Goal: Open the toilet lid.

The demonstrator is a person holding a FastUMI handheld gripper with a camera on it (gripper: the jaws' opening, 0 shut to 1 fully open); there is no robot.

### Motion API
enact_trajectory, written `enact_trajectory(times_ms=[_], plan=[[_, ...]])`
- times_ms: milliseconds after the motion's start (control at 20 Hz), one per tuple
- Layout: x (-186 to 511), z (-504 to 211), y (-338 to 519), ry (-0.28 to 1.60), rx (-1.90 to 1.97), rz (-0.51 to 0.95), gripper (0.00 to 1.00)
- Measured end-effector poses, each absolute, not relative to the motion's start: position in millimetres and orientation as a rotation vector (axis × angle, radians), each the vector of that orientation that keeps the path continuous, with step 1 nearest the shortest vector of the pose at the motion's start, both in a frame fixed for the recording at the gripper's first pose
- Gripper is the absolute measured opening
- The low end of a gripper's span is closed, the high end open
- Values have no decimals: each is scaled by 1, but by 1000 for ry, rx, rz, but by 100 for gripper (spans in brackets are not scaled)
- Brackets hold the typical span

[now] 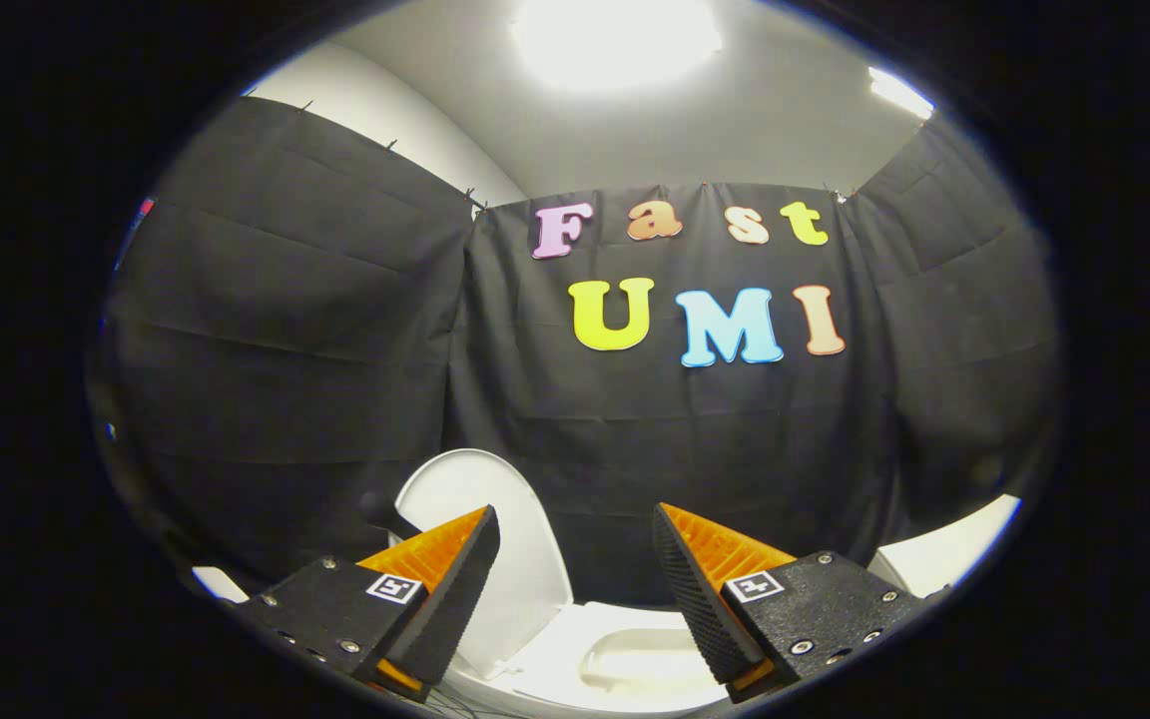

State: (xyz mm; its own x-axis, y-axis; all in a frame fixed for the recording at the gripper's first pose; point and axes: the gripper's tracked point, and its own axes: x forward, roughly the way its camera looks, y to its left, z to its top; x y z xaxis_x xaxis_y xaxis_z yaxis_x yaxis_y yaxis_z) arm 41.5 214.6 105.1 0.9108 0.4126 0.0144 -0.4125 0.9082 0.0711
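Beyond the fingertips, the toilet lid (495,539) stands raised, leaning toward the black cloth wall (335,350). The toilet bowl (635,654) lies open below, between the fingers. The gripper (575,529) has its jaws released, touching nothing.

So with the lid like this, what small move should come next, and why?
Probably just draw back: the toilet lid already stands raised beyond the open fingers, leaning toward the black cloth wall, and the bowl lies exposed between them. The gripper holds nothing.
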Motion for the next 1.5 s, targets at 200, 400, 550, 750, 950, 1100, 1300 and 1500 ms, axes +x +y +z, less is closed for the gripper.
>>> enact_trajectory(times_ms=[200, 400, 550, 750, 950, 1100, 1300, 1500], plan=[[71, 105, 146, -15, 15, 330, 95], [83, 107, 93, -28, 44, 262, 95], [90, 100, 56, -11, 41, 207, 95], [88, 96, 18, 8, 65, 135, 95], [80, 102, -3, 20, 98, 55, 95], [67, 101, -7, 67, 80, 6, 94], [56, 126, -9, 52, 61, -37, 94], [51, 137, -7, 45, 68, -50, 95]])
